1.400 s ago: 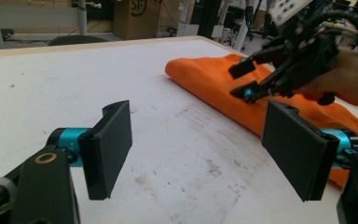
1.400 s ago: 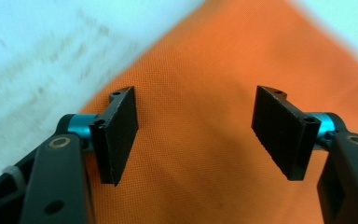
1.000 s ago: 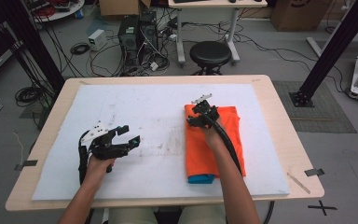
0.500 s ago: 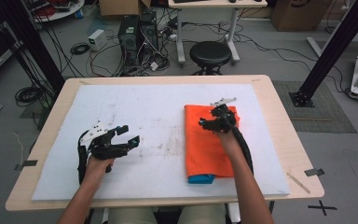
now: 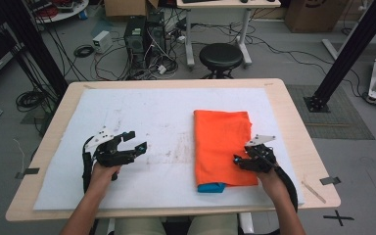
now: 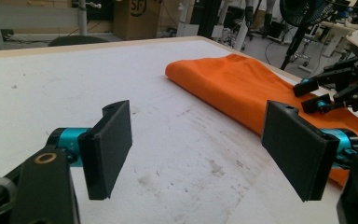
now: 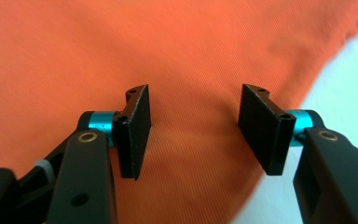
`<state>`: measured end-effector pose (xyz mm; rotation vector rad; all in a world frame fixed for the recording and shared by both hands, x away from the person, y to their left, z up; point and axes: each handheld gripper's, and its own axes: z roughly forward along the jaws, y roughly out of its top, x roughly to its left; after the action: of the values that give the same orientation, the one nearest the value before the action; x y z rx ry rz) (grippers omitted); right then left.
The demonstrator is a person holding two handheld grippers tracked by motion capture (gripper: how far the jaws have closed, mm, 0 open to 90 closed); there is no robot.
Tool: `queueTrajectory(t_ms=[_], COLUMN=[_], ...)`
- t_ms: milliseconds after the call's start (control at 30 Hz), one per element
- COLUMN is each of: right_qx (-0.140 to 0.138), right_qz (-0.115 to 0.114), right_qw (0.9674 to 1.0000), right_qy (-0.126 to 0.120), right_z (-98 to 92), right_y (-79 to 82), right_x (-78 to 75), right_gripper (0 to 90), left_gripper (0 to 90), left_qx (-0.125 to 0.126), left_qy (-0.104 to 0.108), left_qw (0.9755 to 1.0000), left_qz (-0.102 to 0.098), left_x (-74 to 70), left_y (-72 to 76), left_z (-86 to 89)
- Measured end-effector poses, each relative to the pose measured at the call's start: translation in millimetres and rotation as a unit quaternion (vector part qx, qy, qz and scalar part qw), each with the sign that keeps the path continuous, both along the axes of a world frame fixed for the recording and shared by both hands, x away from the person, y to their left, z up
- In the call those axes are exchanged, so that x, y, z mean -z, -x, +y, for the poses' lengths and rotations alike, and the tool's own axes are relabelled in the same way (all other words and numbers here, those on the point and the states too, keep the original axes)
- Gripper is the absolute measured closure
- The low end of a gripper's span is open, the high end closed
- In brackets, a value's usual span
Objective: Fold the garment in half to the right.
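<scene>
Folding time: our right gripper [image 5: 238, 161], jaws just narrowing but apart and empty, hovers over the orange cloth [image 5: 223, 142] lying folded right of centre on the table [image 5: 293, 115]; next we pinch its near right edge, while the left gripper [image 5: 136, 142] waits wide open.

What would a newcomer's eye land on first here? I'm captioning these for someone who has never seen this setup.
First the folded orange cloth, bright against the white mat, right of the table's middle, with a blue edge peeking out at its near end. Next the right gripper at the cloth's near right edge, its jaws apart over the fabric with nothing pinched. The left gripper sits open over bare mat on the left.
</scene>
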<state>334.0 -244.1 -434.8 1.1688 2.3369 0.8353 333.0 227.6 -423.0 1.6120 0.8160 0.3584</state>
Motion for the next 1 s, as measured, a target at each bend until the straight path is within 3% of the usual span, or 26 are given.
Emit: queueTrajectory(t_ms=[167, 267, 300, 367, 400, 467, 567, 733, 867, 933, 1000], right_qx=[-0.002, 0.001, 0.006, 0.004, -0.002, -0.025, -0.052, -0.054, -0.049, -0.044, -0.032], right_qz=[-0.013, -0.034, -0.055, -0.07, -0.071, -0.063, -0.043, -0.017, -0.016, -0.031, -0.054], right_qw=[0.9998, 0.9977, 0.9944, 0.9914, 0.9916, 0.9946, 0.9971, 0.998, 0.9986, 0.9975, 0.9939], right_qy=[-0.017, -0.059, -0.09, -0.11, -0.108, -0.078, -0.035, 0.028, 0.003, -0.045, -0.09], right_z=[-19.4, -25.9, -28.8, -30.4, -29.9, -27.6, -25.9, -30.3, -37.7, -39.9, -38.1], right_y=[5.5, 8.7, 10.9, 13.3, 15.2, 20.8, 27.4, 28.7, 29.2, 30.2, 30.7], right_x=[4.1, -5.4, -13.6, -22.3, -25.6, -25.9, -14.0, 1.7, -5.4, -12.3, -20.2], right_gripper=[45.2, 37.9, 34.0, 33.8, 35.4, 38.3, 38.5, 42.7, 41.7, 32.6, 24.3], left_gripper=[24.8, 24.8, 24.6, 24.5, 24.6, 24.5, 24.5, 24.5, 24.5, 24.4, 24.2], left_qx=[-0.002, -0.005, -0.005, -0.006, -0.007, -0.007, -0.006, -0.007, -0.008, -0.009, -0.008], left_qy=[0.002, 0.002, 0.001, 0.002, 0.002, 0.003, 0.0, 0.002, 0.002, 0.001, 0.003], left_qw=[1.0, 1.0, 1.0, 1.0, 1.0, 1.0, 1.0, 1.0, 1.0, 0.9999, 1.0], left_qz=[0.001, 0.003, 0.003, 0.004, 0.005, 0.003, 0.004, 0.005, 0.005, 0.004, 0.005], left_x=[0.3, 0.7, 0.8, 0.9, 0.7, 0.3, 0.7, 0.8, 0.9, 1.0, 0.9], left_y=[-0.7, -1.6, -1.8, -1.9, -1.6, -1.2, -1.4, -1.9, -1.9, -2.1, -2.0], left_z=[0.9, 2.1, 2.4, 3.2, 3.4, 3.8, 3.0, 1.8, 2.2, 2.3, 2.3])
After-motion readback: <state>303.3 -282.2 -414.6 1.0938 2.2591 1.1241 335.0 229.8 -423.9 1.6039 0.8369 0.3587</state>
